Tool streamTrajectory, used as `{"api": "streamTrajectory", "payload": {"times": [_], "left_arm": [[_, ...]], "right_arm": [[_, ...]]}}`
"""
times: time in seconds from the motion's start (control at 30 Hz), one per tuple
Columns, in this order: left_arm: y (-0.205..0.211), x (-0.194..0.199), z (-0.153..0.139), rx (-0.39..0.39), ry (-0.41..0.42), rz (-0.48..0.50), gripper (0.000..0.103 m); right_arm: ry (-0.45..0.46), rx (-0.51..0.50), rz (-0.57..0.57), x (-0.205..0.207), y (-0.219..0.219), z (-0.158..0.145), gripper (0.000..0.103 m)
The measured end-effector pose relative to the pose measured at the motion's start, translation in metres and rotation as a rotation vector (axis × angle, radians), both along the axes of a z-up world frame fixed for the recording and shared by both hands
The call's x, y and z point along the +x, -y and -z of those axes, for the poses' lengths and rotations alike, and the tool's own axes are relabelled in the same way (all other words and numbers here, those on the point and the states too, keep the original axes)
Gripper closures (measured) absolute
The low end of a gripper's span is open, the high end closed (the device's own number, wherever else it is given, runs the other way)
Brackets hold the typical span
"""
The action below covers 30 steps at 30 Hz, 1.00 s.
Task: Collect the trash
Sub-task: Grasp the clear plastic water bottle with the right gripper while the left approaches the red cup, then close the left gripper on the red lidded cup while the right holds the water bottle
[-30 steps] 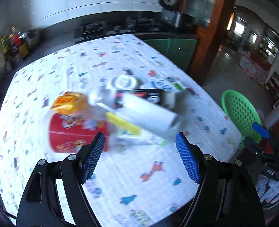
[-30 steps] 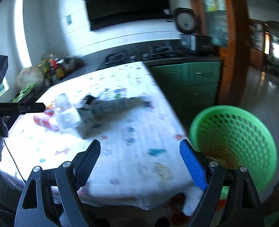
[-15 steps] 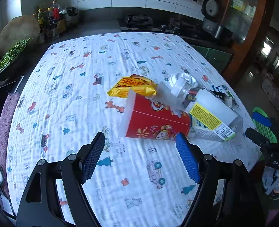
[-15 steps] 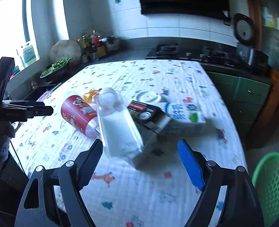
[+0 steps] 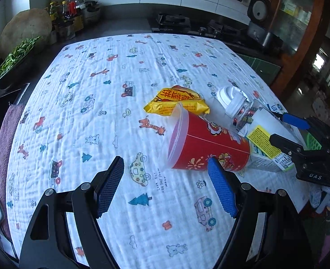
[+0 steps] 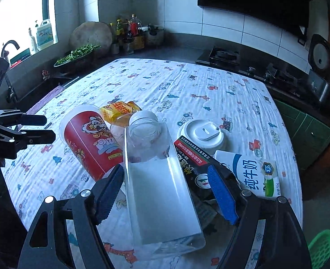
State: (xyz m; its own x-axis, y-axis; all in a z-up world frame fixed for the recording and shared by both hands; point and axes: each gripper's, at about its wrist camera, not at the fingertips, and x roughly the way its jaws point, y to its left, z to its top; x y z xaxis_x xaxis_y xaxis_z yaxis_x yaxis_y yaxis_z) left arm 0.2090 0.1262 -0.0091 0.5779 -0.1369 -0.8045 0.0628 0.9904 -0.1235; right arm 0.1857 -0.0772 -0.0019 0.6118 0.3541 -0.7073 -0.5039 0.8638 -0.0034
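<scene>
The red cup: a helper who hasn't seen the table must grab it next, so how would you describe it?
On the table with the cartoon-print cloth, find the trash cluster near its right side. The red cup lies on its side at the cluster's left end, beside a yellow snack packet. It alone is red, with cartoon prints and a translucent rim.

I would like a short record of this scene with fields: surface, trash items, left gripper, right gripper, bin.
surface: table cloth with cartoon print
trash items: red cup on its side, yellow snack pack, clear bottle, milk carton, black box, white lid
left gripper: open, empty, near the red cup
right gripper: jaws have just been closing, astride the clear bottle; contact unclear
bin: green basket, beside the table
</scene>
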Motion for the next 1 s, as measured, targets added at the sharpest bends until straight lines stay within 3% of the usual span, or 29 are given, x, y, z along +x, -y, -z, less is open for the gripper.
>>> {"api": "streamTrajectory", "payload": {"times": [0.23, 0.4, 0.47, 1.0], "left_arm": [[-0.004, 0.014, 0.006, -0.033, 0.0, 0.024, 0.027], [-0.002, 0.021, 0.008, -0.044, 0.013, 0.06, 0.027], [-0.001, 0.025, 0.009, -0.065, 0.017, 0.082, 0.027], [0.007, 0.051, 0.032, -0.249, -0.014, 0.25, 0.027]], "right_arm": [[-0.028, -0.019, -0.027, 0.014, -0.011, 0.009, 0.029], [-0.062, -0.024, -0.038, 0.017, -0.016, 0.019, 0.038], [-0.078, -0.019, -0.047, 0.018, -0.018, 0.022, 0.046], [-0.019, 0.018, 0.008, -0.017, 0.003, 0.006, 0.051]]}}
